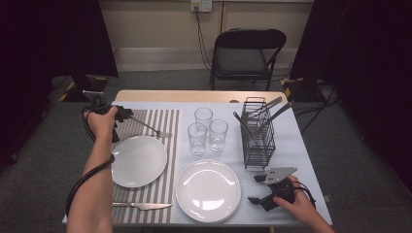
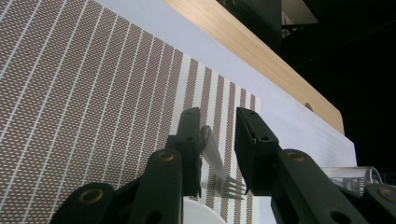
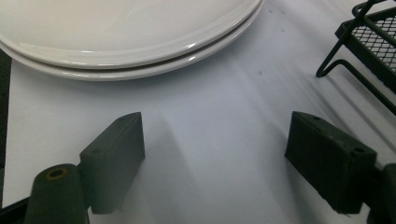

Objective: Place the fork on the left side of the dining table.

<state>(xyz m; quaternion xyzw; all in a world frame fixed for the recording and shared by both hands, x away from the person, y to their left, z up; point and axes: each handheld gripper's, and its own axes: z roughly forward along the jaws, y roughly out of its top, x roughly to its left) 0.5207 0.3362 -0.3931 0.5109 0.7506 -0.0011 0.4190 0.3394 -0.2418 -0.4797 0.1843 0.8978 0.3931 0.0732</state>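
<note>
A metal fork (image 1: 151, 127) lies on the striped placemat (image 1: 163, 121) at the far left of the table, tines toward the glasses. My left gripper (image 1: 129, 115) is at its handle end. In the left gripper view the fork (image 2: 214, 150) runs between the jaws of the left gripper (image 2: 217, 126), close against the left one, with a clear gap to the right one; the jaws stand apart and do not pinch it. My right gripper (image 1: 255, 189) rests low at the front right, wide open over the bare white cloth, and the right gripper (image 3: 215, 158) has nothing between its jaws.
A white plate (image 1: 138, 161) sits on the placemat, with a knife (image 1: 143, 206) at the front edge. Two stacked plates (image 1: 208, 190) lie beside my right gripper. Three glasses (image 1: 204, 128) stand mid-table, a black wire rack (image 1: 257, 133) with cutlery to their right. A folding chair (image 1: 248, 53) stands behind.
</note>
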